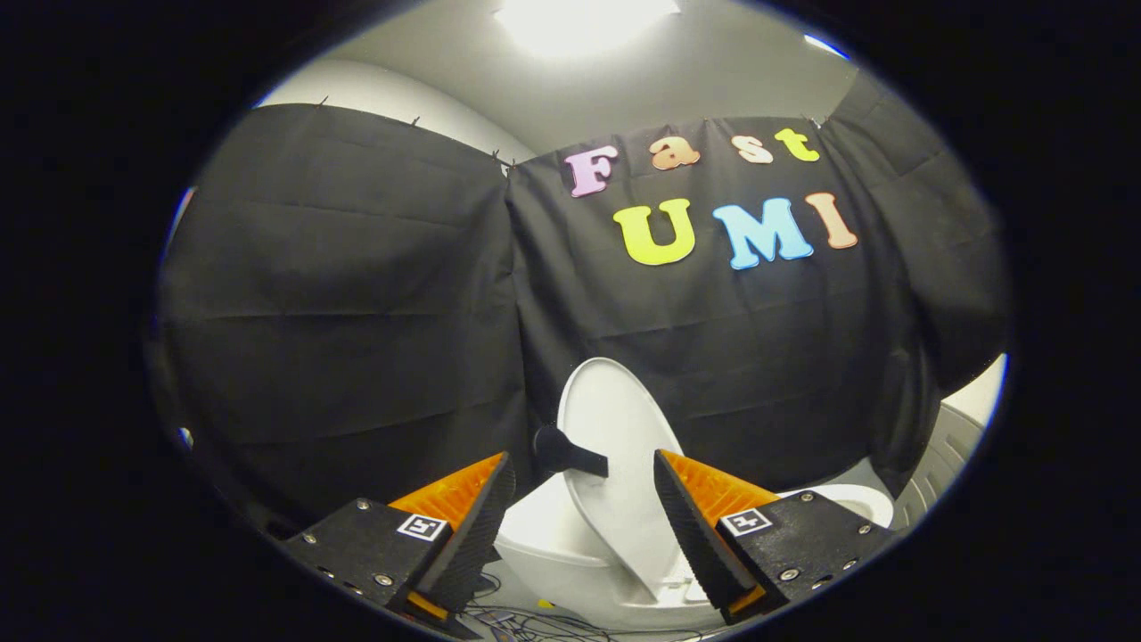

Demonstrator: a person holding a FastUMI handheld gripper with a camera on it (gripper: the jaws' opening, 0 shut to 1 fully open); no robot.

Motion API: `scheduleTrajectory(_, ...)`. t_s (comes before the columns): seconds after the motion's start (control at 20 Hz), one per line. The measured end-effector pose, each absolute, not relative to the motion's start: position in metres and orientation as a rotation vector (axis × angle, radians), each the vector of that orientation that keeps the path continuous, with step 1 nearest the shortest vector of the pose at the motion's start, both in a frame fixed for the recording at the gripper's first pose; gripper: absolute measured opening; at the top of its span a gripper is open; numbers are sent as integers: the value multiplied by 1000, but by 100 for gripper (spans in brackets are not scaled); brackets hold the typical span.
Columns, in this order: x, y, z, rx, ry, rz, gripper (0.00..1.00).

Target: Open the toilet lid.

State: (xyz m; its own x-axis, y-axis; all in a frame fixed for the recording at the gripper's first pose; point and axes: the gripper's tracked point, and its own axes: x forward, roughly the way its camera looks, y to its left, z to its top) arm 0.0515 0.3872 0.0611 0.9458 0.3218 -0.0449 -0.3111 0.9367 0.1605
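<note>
Already raised, the toilet lid point(615, 446) stands nearly upright against the black cloth wall point(357, 312), just beyond the claw point(584, 508). A black knob handle point(566, 453) juts from its left edge. The claw is released, fingers point(472, 526) spread wide and touching nothing, with the white toilet bowl point(553, 544) below them.

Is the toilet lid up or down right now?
Up: the toilet lid stands raised above the bowl, its handle free between the open gripper fingers.
</note>
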Motion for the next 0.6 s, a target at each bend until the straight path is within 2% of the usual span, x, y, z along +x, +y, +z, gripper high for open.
scheduleTrajectory(0.3, 36, 297, 85, 44, 38, 224, 95)
scheduleTrajectory(0.6, 30, 226, 76, -20, 41, 159, 96)
